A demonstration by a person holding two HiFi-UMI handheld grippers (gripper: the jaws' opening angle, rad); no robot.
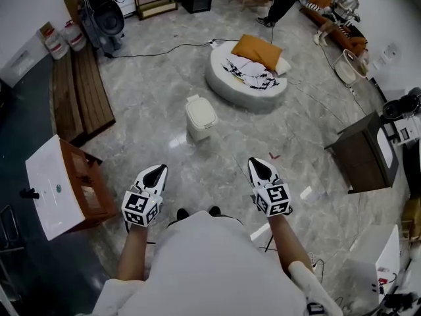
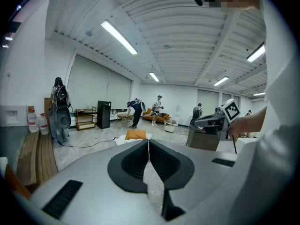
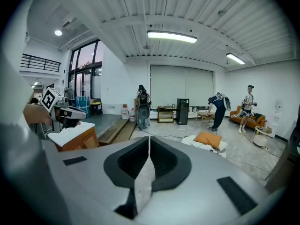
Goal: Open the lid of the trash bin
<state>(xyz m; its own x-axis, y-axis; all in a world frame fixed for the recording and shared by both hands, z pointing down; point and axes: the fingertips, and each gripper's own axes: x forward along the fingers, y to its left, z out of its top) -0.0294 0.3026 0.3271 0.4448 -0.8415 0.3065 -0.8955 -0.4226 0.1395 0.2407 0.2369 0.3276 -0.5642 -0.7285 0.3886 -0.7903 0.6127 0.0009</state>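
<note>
- My left gripper [image 1: 156,171] and my right gripper [image 1: 258,163] are both closed, jaws pressed together with nothing between them. I hold each out in front of me, tipped a little downward.
- The small cream-white plastic trash bin [image 1: 200,122] stands on the glossy grey marble-patterned floor [image 1: 151,117]. It is well ahead of both grippers and near the round white floor cushion [image 1: 223,87] that carries an orange pillow [image 1: 258,50].
- The step in hand, as I judge it, is the approach: walk up close, then bring one gripper down to the bin's closed lid [image 1: 200,106].
- The lid looks like smooth, flat plastic with rounded corners, probably slippery. I would part the jaws and pinch its edge, or hook under it, not press on top.
- The bin seems light and the floor slick, so a slow lift, with the other gripper ready against the body, should stop it sliding or tipping.
- From here I cannot tell where the hinge sits or whether there is a pedal.
</note>
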